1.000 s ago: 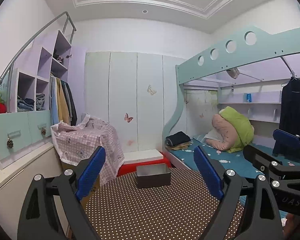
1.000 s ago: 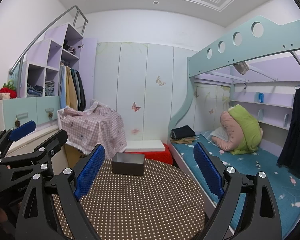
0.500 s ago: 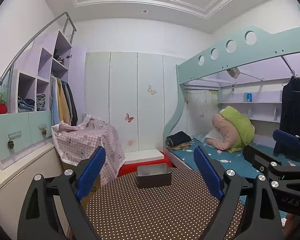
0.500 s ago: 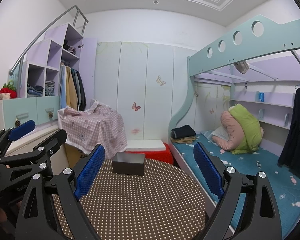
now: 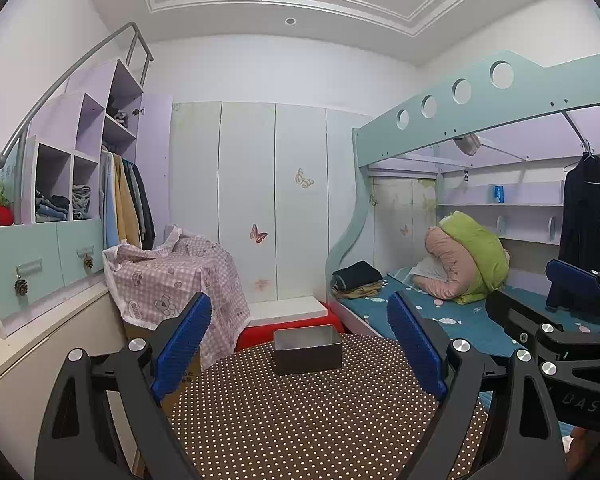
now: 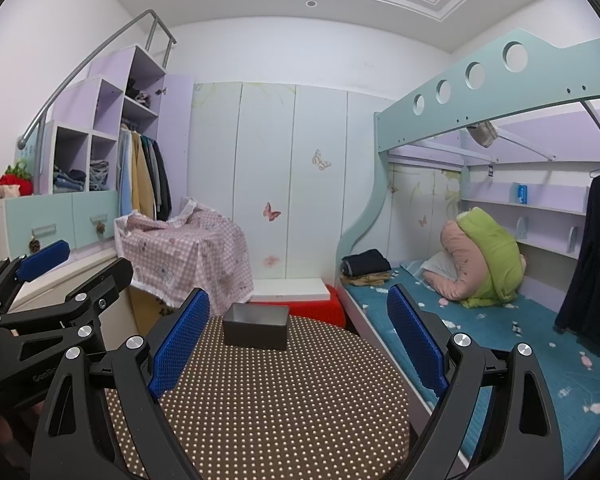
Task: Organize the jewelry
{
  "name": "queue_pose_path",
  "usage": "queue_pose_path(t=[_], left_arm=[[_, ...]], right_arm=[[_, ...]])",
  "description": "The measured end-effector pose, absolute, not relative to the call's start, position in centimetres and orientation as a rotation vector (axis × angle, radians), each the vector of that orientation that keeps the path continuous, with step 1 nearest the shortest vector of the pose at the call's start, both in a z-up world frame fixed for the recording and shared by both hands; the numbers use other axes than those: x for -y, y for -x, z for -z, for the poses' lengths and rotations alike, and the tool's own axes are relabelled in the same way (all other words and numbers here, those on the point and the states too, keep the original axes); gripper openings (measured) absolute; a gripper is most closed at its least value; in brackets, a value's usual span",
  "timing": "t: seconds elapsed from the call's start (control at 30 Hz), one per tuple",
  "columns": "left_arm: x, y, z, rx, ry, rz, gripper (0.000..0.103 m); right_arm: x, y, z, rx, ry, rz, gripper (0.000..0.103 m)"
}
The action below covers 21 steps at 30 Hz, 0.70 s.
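- The left tongs stand wide open with nothing between their blue pads, held above the round polka-dot counter.
- The right tongs are likewise spread wide and empty over the same counter.
- The left wrist view catches the right tongs at its right edge, in front of the lower bunk's teal mattress; the right wrist view catches the left tongs at its left edge, beside the pale drawer unit.
- Only the left wrist view looks down past the rim of the dark grey open box onto a lighter inner wall; what lies inside cannot be told. The right wrist view shows the box from nearer its left corner, mostly outer walls.
- Against the frames half a second and a second ago, both pairs of tongs and the box sit almost exactly where they were; the shift is barely visible.
- The box rests on the counter's far edge, ahead of both tongs and well apart from them: between the left pads' lines, and nearer the left pad in the right wrist view.
- No jewelry can be made out in either view.
- Behind the box are a red stool and a chequered pink cloth.
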<state>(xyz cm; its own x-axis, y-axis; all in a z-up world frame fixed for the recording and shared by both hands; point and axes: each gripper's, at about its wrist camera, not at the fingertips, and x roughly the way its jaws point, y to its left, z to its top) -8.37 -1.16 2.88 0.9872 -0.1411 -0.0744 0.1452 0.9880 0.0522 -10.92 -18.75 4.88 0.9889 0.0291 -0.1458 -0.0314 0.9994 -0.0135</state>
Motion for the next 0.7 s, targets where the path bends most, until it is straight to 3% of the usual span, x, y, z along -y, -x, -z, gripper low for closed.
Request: queue_pose_path(t=[0.7], left_arm=[[1.46, 8.76, -2.90, -0.065, -0.059, 0.143, 0.087]], right_arm=[[19.42, 10.80, -4.79, -0.142, 0.019, -0.022, 0.087]])
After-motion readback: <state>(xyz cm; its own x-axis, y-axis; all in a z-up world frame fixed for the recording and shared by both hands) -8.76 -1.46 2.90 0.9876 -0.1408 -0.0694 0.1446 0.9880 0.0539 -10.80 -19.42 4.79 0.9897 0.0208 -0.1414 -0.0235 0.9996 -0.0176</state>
